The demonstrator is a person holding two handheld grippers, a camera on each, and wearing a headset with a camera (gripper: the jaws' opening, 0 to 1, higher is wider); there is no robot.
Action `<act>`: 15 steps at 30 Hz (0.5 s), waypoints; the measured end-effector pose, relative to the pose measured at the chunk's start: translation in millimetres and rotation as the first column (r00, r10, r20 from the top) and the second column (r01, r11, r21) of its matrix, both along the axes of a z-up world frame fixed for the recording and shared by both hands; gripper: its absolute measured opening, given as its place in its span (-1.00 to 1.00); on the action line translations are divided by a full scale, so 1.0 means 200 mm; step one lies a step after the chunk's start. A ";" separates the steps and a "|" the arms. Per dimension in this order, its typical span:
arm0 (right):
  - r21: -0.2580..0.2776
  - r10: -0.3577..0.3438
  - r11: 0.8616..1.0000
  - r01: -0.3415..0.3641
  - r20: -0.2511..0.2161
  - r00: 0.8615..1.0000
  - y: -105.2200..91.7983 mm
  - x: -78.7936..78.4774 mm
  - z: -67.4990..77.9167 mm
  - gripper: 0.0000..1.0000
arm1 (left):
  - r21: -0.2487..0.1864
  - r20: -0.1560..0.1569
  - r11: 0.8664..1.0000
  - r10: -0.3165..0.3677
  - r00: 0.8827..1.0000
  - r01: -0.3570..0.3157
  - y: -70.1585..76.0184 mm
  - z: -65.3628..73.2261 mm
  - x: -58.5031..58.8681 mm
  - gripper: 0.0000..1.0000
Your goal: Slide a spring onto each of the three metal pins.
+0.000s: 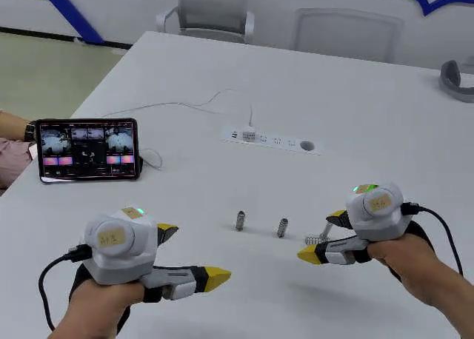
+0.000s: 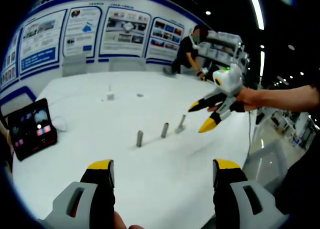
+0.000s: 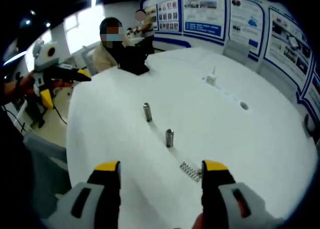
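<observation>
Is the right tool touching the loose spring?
Cannot tell. Right gripper view: the spring ends at the jaw edge of the right tool, no plain gap or contact.

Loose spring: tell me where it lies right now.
In the right gripper view the loose spring lies flat on the white table, between the open jaws of the right claw, close to its right-hand jaw; the nearest upright pin stands just beyond.
</observation>
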State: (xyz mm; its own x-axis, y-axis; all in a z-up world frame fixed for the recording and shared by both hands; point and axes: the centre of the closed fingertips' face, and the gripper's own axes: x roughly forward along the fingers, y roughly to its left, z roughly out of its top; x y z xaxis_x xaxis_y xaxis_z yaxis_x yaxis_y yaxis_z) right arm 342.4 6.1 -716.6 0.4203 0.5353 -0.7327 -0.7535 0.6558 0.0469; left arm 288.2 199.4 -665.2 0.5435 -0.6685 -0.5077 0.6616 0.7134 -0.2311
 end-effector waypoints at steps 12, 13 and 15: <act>0.048 -0.099 0.994 0.099 -0.007 0.995 -0.09 -0.12 -0.01 0.44 | 0.030 0.000 0.999 -0.041 0.999 0.041 -0.02 -0.03 0.00 0.65; 0.053 -0.108 0.993 0.109 -0.006 0.994 -0.09 -0.13 -0.01 0.44 | 0.031 0.000 0.999 -0.041 0.999 0.041 -0.02 -0.03 0.00 0.65; 0.062 -0.122 0.991 0.122 -0.004 0.993 -0.10 -0.14 -0.01 0.45 | 0.035 -0.001 0.998 -0.044 0.999 0.044 -0.03 -0.04 0.01 0.66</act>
State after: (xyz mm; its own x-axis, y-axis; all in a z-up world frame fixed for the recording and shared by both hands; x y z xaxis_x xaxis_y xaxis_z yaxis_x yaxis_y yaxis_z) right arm 313.9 -14.6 -717.7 0.4851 0.5242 -0.6999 -0.6682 0.7385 0.0899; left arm 290.5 194.2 -672.5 0.5138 -0.6736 -0.5313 0.6923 0.6913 -0.2069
